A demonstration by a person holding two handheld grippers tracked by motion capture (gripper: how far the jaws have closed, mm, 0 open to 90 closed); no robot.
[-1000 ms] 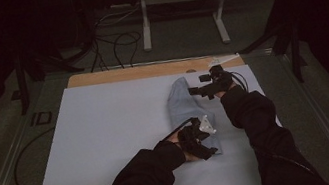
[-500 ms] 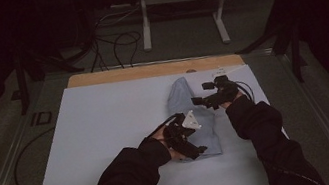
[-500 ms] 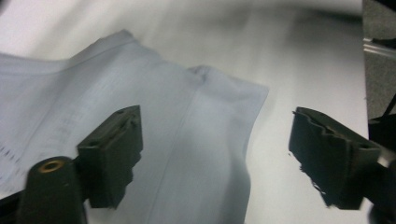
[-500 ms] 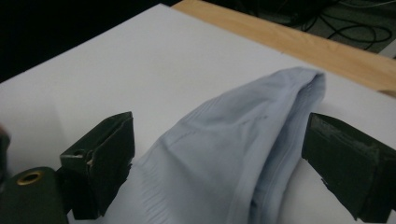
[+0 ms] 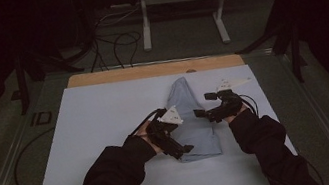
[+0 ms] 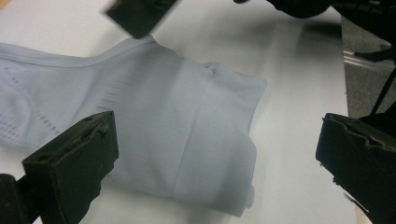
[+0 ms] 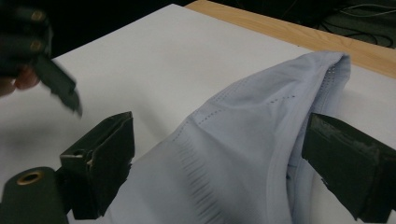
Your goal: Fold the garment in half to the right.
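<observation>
The left gripper had just spread its jaws, nothing between them, probably letting the fold settle. At its two o'clock the right gripper was spread too. The folded pale-blue knit garment lay between them on the white tabletop.

We wear black long sleeves. Both grippers black: left gripper and right gripper each carry a pale grey three-cornered plate, with thin black cables trailing. Blocky jaw pads, brass-coloured screw at one base.
</observation>
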